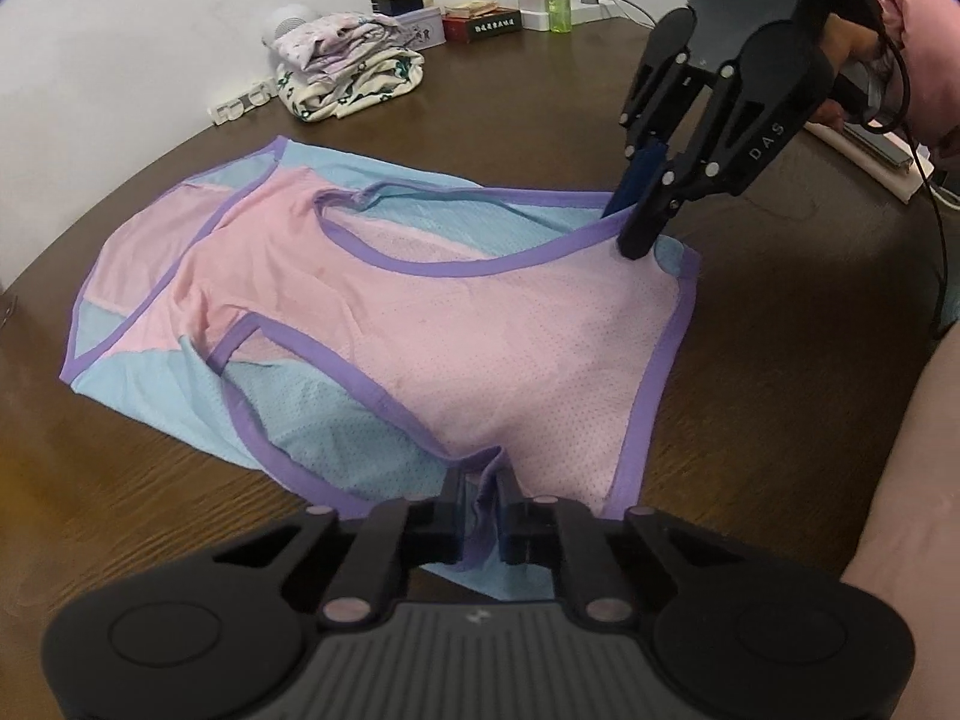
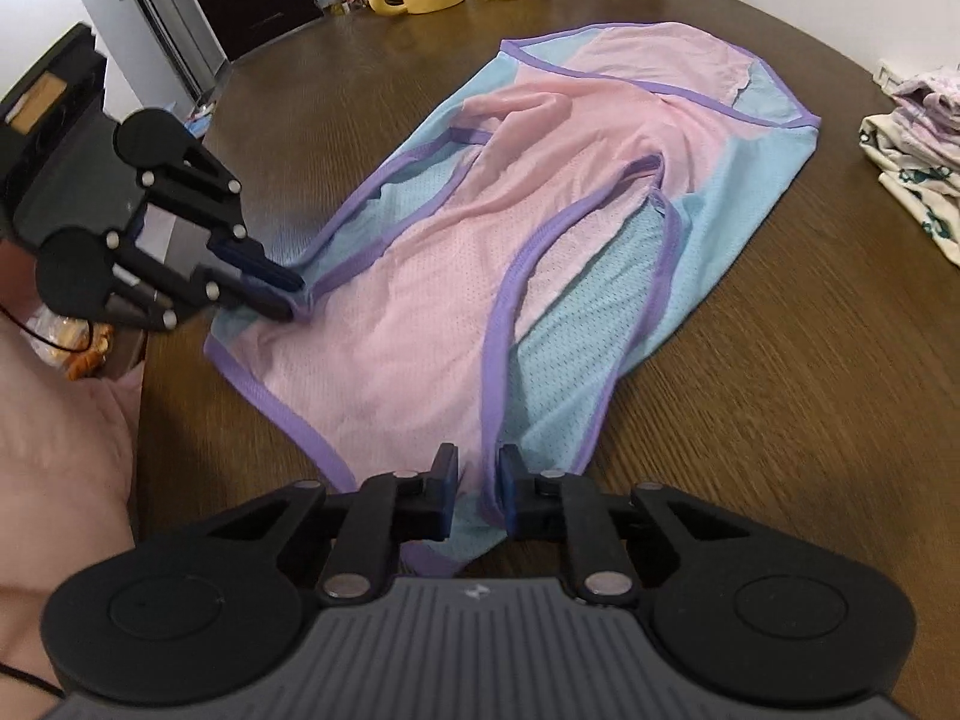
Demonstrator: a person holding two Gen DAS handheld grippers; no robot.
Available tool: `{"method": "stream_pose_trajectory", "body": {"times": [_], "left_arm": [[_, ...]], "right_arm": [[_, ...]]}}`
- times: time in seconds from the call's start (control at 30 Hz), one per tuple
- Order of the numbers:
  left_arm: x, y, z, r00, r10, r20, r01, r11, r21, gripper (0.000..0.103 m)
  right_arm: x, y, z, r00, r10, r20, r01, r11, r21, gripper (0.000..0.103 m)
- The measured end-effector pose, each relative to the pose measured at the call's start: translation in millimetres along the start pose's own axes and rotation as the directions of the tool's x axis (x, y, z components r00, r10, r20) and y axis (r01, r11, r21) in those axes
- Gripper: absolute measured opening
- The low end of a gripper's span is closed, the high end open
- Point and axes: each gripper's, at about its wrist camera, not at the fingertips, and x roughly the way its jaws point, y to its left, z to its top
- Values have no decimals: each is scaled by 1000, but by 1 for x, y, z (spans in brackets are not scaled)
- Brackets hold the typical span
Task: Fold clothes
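My left gripper [image 1: 483,516] and right gripper [image 2: 477,498] each pinch the purple hem. The garment [image 1: 384,312], mid-frame, looks light, limp mesh; hems seem the surest hold.

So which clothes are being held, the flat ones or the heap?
The flat pink-and-blue garment: both grippers pinch its purple edge. The floral heap lies untouched.
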Motion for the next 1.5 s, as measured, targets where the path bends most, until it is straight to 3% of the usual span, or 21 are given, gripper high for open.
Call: {"method": "stream_pose_trajectory", "body": {"times": [0.23,0.3,0.43,0.57,0.63,0.83,1.0,1.07,1.13,1.17,1.2,1.27,1.33,1.4,1.47,1.5], "left_arm": [[1,-3,1,1000,-19,0,19,1000,-18,12],[3,-4,2,999,-32,-7,31,999,-23,7],[-6,6,-6,999,-48,1,48,996,-78,2],[-36,18,-20,992,-83,94,94,989,-118,1],[-43,16,-29,988,-89,122,101,990,-94,1],[-40,-4,-43,977,-174,121,169,984,53,1],[-40,-1,-46,979,-179,102,171,982,85,2],[-34,0,-49,981,-176,77,169,981,95,7],[-34,6,-51,982,-165,90,158,984,80,15],[-36,10,-52,982,-157,109,151,987,64,25],[-39,15,-52,980,-146,137,141,989,42,33],[-46,26,-46,975,-101,199,106,994,-14,38],[-46,37,-36,973,-26,229,45,996,-80,38],[-38,46,-21,977,41,210,-13,991,-133,33],[-27,55,-8,982,66,176,-36,985,-166,32],[-25,58,-6,984,45,173,-15,986,-169,32]], "right_arm": [[-1,3,1,999,48,19,-48,999,-4,14],[3,3,3,998,54,18,-54,999,1,14],[6,1,2,998,59,6,-59,998,22,3],[-23,0,-8,981,181,72,-182,983,8,2],[-37,-2,-15,974,200,107,-199,980,-22,2],[-12,-3,-28,978,208,-11,-208,978,-33,3],[-16,-7,-28,967,255,8,-254,966,-37,3],[-10,-14,-31,969,245,-11,-245,969,-6,6],[-21,-20,-28,969,240,60,-241,970,11,18],[-27,-23,-27,967,236,96,-239,971,20,23],[-32,-25,-26,964,232,131,-238,971,28,37],[-43,-31,-23,954,221,202,-234,971,46,43],[-51,-36,-14,946,164,279,-192,978,79,43],[-47,-40,-2,946,71,317,-107,990,97,43],[-36,-45,13,949,-29,314,-7,994,111,42],[-30,-47,19,951,-70,302,38,993,111,41]]}}
